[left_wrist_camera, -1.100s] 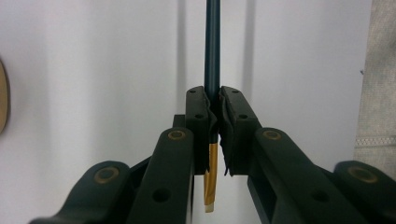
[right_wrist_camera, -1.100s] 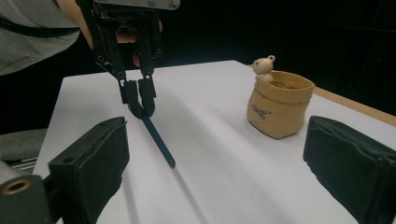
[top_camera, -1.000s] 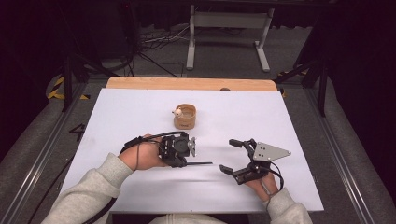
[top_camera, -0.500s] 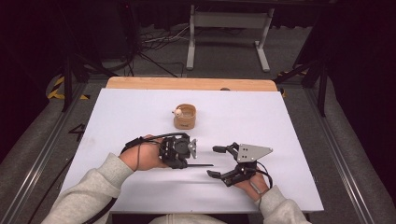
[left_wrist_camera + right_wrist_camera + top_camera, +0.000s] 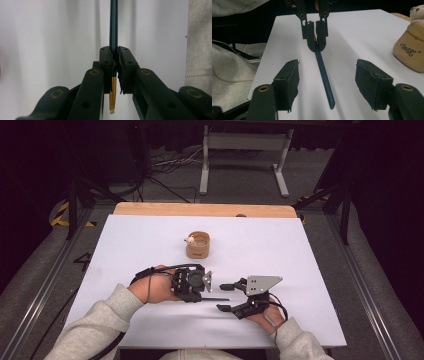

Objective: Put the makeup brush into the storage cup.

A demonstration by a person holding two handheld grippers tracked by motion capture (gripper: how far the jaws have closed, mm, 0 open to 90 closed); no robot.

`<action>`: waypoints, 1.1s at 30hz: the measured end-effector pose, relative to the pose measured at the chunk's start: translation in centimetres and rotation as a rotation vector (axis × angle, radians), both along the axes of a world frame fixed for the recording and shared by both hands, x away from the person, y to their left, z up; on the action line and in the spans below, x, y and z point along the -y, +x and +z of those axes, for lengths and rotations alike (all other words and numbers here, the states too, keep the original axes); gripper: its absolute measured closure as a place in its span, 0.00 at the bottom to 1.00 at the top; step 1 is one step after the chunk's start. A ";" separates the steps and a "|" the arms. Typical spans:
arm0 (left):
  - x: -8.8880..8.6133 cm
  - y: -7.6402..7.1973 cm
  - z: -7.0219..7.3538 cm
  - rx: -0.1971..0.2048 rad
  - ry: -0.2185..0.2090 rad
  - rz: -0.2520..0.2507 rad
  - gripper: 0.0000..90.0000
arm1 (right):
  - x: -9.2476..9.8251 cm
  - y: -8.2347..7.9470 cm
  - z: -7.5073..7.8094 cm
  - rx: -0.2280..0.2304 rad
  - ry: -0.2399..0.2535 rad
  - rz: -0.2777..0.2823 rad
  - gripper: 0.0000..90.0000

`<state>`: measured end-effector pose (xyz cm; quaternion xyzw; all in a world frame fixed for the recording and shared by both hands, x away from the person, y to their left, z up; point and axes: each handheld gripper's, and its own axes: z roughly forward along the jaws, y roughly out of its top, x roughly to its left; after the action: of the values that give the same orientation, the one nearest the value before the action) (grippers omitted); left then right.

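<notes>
1. A dark blue pencil (image 5: 324, 75) lies level just above the white table (image 5: 310, 270), near its front edge, its long axis running straight from the left gripper (image 5: 209, 281) toward the right gripper (image 5: 225, 297), which faces it end-on.
2. The left gripper's jaws are clamped tight on the pencil near its wooden end (image 5: 113, 95); the blue shaft (image 5: 113, 25) juts out past the pads.
3. The right gripper's jaws have just been closing and stand about half open, 1 pad (image 5: 288, 82) on each side of the pencil's free end, neither touching it.
4. The free end sits between those pads, so the right hand is placed to take it.
5. A small tan pot (image 5: 198, 244) stands well apart, toward the table's far edge.
</notes>
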<state>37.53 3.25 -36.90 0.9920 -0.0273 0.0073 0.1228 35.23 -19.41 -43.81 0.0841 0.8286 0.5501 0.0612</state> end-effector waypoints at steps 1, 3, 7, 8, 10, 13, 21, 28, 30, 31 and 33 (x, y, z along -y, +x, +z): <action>0.0 0.0 0.0 0.000 0.000 -0.001 0.92 | 0.0 0.1 0.0 -0.006 -0.006 0.005 0.44; 0.0 0.0 -0.1 -0.002 -0.001 -0.003 0.92 | -0.1 0.2 0.0 -0.017 -0.015 0.015 0.47; 0.0 0.0 -0.1 -0.002 -0.001 -0.004 0.92 | -0.3 0.4 0.0 -0.045 -0.049 0.036 0.50; 0.0 0.0 0.0 -0.004 0.001 -0.008 0.92 | -0.4 0.5 0.0 -0.055 -0.064 0.043 0.50; -0.1 0.0 0.0 -0.001 -0.003 -0.008 0.92 | -0.4 0.6 0.0 -0.060 -0.075 0.047 0.51; 0.0 -0.1 0.1 0.001 0.004 -0.010 0.92 | -0.5 0.8 -0.1 -0.084 -0.108 0.073 0.57; 0.1 -0.1 -0.2 -0.005 0.021 -0.014 0.92 | -0.7 0.8 0.0 -0.079 -0.151 0.078 0.70; 0.2 -0.1 -0.3 -0.006 0.017 -0.018 0.92 | -0.7 0.8 0.1 -0.068 -0.176 0.075 0.81; 0.2 -0.2 -0.3 -0.006 0.024 -0.022 0.92 | -0.7 0.8 0.1 -0.071 -0.179 0.080 0.85; 0.2 -0.2 -0.4 -0.008 0.025 -0.024 0.92 | -0.7 0.7 0.1 -0.069 -0.183 0.084 0.86; 0.2 -0.2 -0.4 -0.006 0.021 -0.025 0.92 | -0.8 0.7 0.1 -0.069 -0.187 0.094 0.90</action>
<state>37.33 3.00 -37.34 0.9929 -0.0394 0.0026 0.1124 35.96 -18.62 -43.71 0.0582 0.8810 0.4693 0.0144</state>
